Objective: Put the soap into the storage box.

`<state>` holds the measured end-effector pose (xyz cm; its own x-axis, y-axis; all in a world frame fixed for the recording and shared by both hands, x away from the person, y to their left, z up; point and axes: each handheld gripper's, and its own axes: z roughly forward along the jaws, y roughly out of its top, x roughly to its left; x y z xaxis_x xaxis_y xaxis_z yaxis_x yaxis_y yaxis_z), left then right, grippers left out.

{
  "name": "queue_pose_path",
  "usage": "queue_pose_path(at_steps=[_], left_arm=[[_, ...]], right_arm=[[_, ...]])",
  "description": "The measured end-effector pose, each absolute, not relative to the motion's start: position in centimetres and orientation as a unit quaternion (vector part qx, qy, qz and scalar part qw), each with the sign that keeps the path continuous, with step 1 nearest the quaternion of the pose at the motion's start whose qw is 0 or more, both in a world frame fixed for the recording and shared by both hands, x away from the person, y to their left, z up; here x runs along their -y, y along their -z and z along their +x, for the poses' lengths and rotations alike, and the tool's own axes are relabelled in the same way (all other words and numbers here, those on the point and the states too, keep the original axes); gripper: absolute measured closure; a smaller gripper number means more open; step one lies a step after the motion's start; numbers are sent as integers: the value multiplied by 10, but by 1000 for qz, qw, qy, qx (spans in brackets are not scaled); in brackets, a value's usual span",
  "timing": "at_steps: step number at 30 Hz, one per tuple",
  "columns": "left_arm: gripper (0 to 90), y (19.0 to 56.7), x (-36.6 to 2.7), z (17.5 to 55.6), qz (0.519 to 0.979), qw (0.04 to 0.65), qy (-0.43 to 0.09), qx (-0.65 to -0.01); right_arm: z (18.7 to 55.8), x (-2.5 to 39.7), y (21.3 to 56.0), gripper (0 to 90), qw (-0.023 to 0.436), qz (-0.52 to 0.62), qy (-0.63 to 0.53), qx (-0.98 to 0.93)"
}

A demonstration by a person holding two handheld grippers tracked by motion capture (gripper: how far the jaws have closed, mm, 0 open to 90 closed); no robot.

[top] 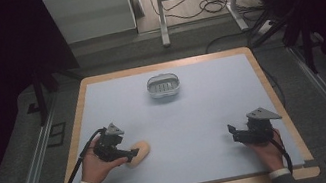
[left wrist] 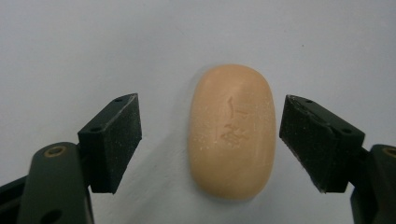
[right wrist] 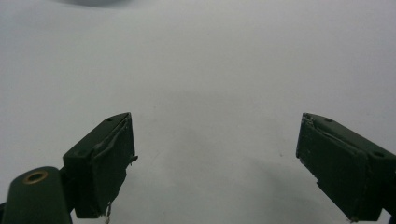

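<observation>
A peach-coloured oval bar of soap (left wrist: 232,132) is shown lying flat on the pale blue table surface (top: 196,121), in the near-left part of the table at about 7 o'clock from the table's centre. The left gripper (left wrist: 211,140) is seen with its jaws spread wide on either side of the bar: in the left gripper view one pad stands at 9 o'clock of the soap and the other at 3 o'clock. The right-hand pad is just beside the soap's edge, while a wider strip of table is visible between the soap and the left-hand pad; contact with either pad cannot be made out. The bar's long axis runs along the direction of the jaws, and a faint embossed mark is visible on its upper face. In the high view the soap (top: 139,151) is seen at the tip of the left gripper (top: 133,153). The right gripper (right wrist: 215,163) is held over bare table at about 5 o'clock, its jaws likewise spread with nothing between them. A small white slotted dish (top: 164,86) stands at 12 o'clock, well apart from both grippers.
</observation>
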<state>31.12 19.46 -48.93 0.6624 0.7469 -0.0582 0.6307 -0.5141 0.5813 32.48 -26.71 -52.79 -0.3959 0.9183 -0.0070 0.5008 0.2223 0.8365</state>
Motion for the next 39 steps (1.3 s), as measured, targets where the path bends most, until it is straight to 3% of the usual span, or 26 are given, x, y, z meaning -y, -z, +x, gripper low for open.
queue_pose_path(at_steps=[25, 39], left_arm=[[227, 518, -172, 319, 888, 245, -56, -385], [328, 521, -172, 317, 888, 239, -70, -387]], right_arm=[[325, 267, 528, 116, 263, 484, -394, -736], [325, 267, 528, 116, 266, 485, -391, -736]])
